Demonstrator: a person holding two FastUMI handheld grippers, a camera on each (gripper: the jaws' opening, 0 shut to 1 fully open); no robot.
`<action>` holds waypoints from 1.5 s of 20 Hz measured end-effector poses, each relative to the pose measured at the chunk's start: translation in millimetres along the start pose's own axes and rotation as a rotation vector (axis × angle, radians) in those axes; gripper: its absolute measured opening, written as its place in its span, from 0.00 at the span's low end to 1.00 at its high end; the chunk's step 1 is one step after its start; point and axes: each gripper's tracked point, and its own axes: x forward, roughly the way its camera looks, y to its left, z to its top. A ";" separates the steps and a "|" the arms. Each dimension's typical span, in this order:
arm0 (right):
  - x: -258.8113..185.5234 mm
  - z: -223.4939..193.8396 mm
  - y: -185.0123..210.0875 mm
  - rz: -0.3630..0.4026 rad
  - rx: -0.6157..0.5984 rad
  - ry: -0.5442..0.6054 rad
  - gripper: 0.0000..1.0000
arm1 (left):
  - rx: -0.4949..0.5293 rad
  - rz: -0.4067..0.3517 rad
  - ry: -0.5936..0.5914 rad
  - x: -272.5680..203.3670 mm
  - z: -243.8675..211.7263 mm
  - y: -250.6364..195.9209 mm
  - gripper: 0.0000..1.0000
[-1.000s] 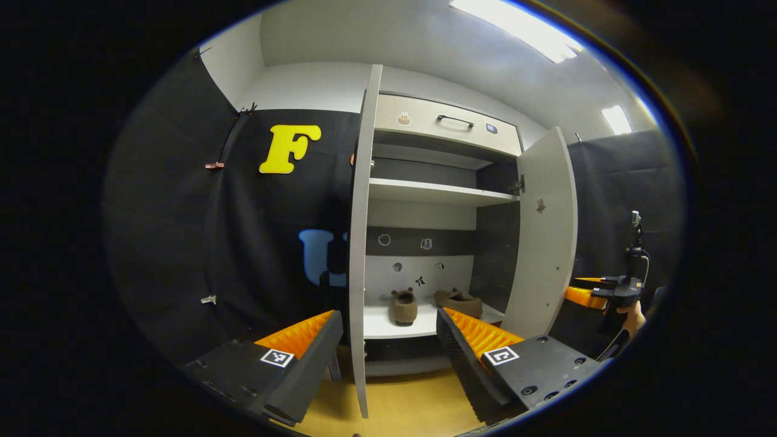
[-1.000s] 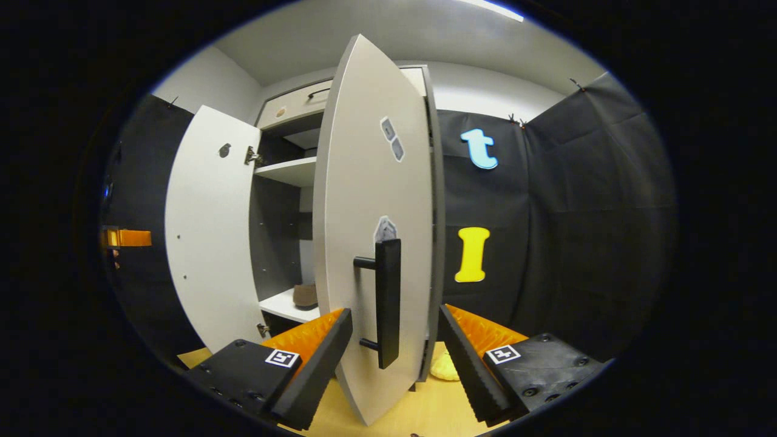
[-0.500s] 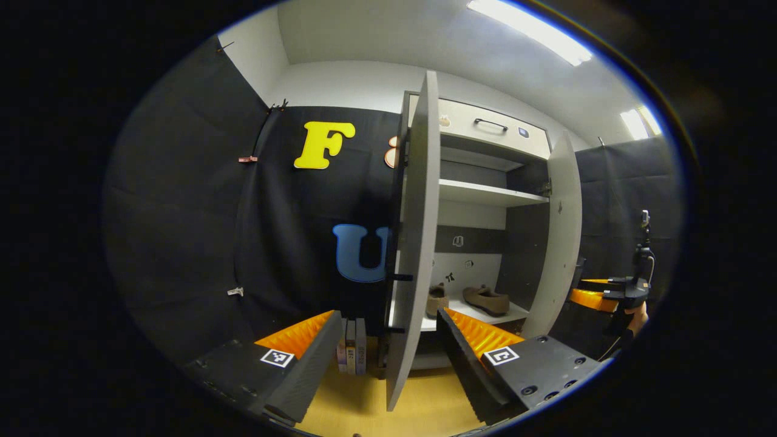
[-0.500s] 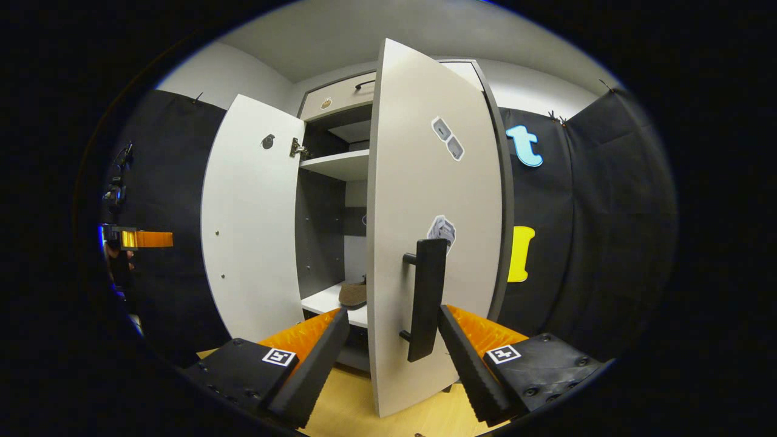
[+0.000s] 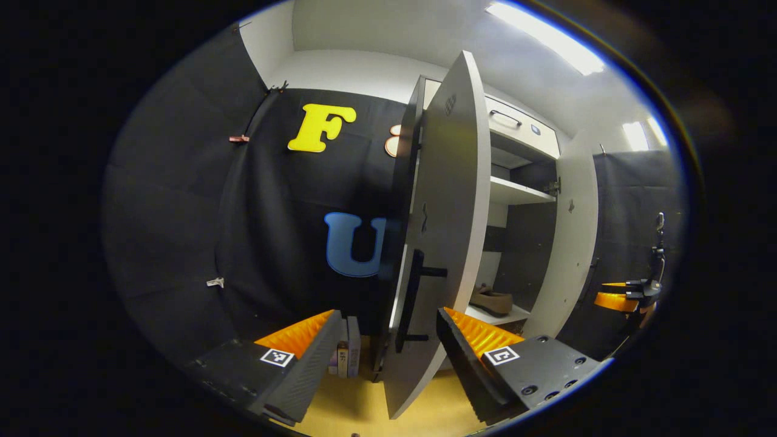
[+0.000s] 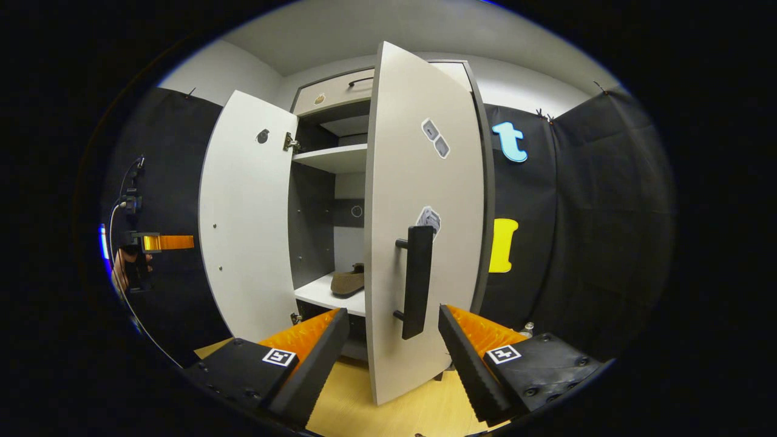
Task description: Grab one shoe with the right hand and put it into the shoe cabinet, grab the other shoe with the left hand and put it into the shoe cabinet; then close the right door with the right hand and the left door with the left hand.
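Observation:
The white shoe cabinet stands with both doors part open. In the left gripper view, the left door (image 5: 452,200) shows its outer face, and its black handle (image 5: 414,300) lies in line between my left gripper's (image 5: 388,340) open fingers, a little beyond them. One brown shoe (image 5: 493,301) rests on the lower shelf. In the right gripper view, the right door (image 6: 425,182) faces me, its black handle (image 6: 416,282) just ahead of my open right gripper (image 6: 391,340). A brown shoe (image 6: 347,282) lies on the shelf behind it. Neither gripper holds anything.
The other gripper (image 5: 625,297) hangs at the far right beside the right door (image 5: 567,243). A hand (image 6: 124,273) holds the left gripper (image 6: 164,243) beyond the left door (image 6: 246,212). Several books (image 5: 346,355) stand on the wooden floor (image 5: 364,406) left of the cabinet.
My left gripper has swung left around the left door, so its outer face and handle now sit ahead instead of the shelf. The right door's handle has centred before my right gripper.

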 end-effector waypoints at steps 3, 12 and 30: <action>-9.4 -4.8 -7.6 -0.022 -0.002 0.013 0.98 | 0.033 -0.011 0.015 4.2 -4.9 -3.5 0.98; -14.4 -12.6 -20.5 -0.023 0.002 0.034 0.98 | 0.018 -0.056 0.030 18.4 -7.6 -33.9 0.94; 58.5 -2.5 -27.9 0.038 -0.011 -0.013 0.98 | -0.048 -0.075 0.017 43.6 -16.1 -84.8 0.94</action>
